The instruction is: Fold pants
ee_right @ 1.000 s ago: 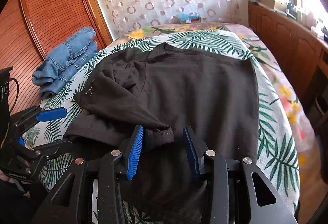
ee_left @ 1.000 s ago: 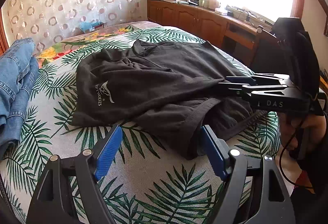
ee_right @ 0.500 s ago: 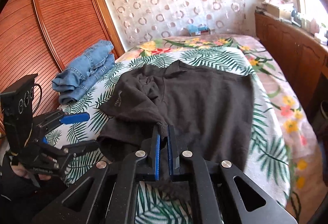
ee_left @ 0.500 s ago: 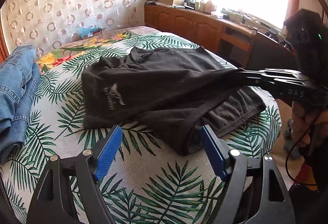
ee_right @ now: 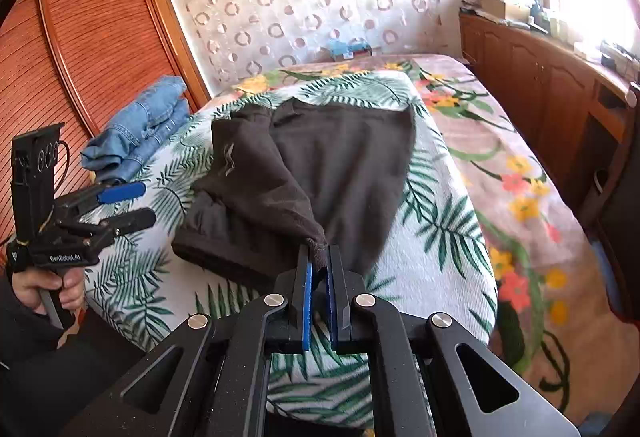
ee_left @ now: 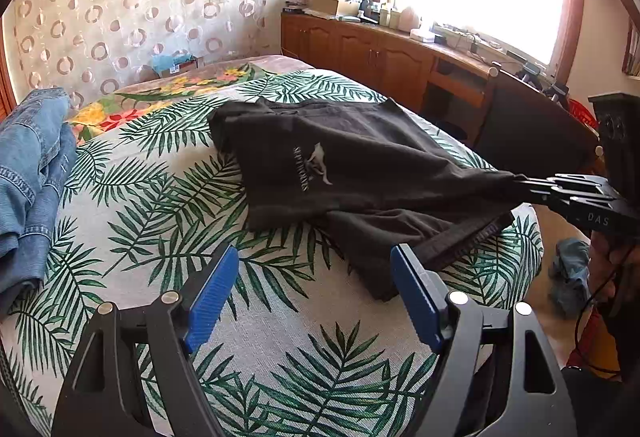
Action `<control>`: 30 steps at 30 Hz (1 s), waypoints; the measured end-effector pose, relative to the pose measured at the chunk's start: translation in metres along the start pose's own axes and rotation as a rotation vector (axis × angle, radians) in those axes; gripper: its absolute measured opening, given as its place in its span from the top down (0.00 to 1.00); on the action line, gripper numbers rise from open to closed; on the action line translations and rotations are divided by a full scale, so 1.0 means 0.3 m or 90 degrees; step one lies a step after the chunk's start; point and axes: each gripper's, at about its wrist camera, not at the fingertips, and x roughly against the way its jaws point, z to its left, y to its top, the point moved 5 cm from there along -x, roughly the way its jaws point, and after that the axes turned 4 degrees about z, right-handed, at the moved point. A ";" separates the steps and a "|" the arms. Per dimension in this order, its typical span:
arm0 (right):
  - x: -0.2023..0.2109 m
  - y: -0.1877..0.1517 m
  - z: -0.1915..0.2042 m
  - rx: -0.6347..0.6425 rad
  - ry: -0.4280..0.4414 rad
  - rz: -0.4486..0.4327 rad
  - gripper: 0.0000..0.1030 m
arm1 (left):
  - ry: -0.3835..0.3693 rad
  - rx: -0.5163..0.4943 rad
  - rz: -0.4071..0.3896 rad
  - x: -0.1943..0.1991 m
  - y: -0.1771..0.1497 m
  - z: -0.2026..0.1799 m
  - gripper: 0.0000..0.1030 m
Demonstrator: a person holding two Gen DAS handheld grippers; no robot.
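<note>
Black pants (ee_left: 360,165) with a small white logo lie on the leaf-print bed cover (ee_left: 160,217). My right gripper (ee_right: 319,257) is shut on a hem corner of the pants (ee_right: 340,157) and holds it lifted, so the top layer is stretched taut toward the bed's near corner. In the left wrist view the right gripper (ee_left: 524,183) comes in from the right with the cloth bunched at its tips. My left gripper (ee_left: 316,261) hovers open over the bedspread just short of the pants' waistband, with nothing between its fingers; the right wrist view shows the left gripper (ee_right: 136,203) at the left bed edge.
Folded blue jeans (ee_left: 32,165) sit at the bed's left side by the wooden wardrobe (ee_right: 80,57). A long wooden cabinet (ee_left: 380,57) runs under the window on the right. A dark chair back (ee_left: 528,125) and a blue cloth (ee_left: 570,277) on the floor are beyond the bed.
The right gripper shut on the pants' hem and drew it back toward the bed's edge, lifting and stretching the top layer. The left gripper stayed open and about in place.
</note>
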 end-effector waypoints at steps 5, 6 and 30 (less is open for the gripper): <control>-0.009 -0.003 -0.012 -0.002 -0.026 0.014 0.94 | 0.003 0.001 0.004 -0.010 0.002 0.000 0.23; -0.012 -0.003 -0.011 -0.004 -0.029 0.016 0.94 | 0.003 0.002 0.004 -0.012 0.002 0.001 0.23; -0.050 0.160 0.122 0.087 -0.026 -0.033 0.70 | 0.044 0.060 -0.008 0.022 -0.028 0.161 0.23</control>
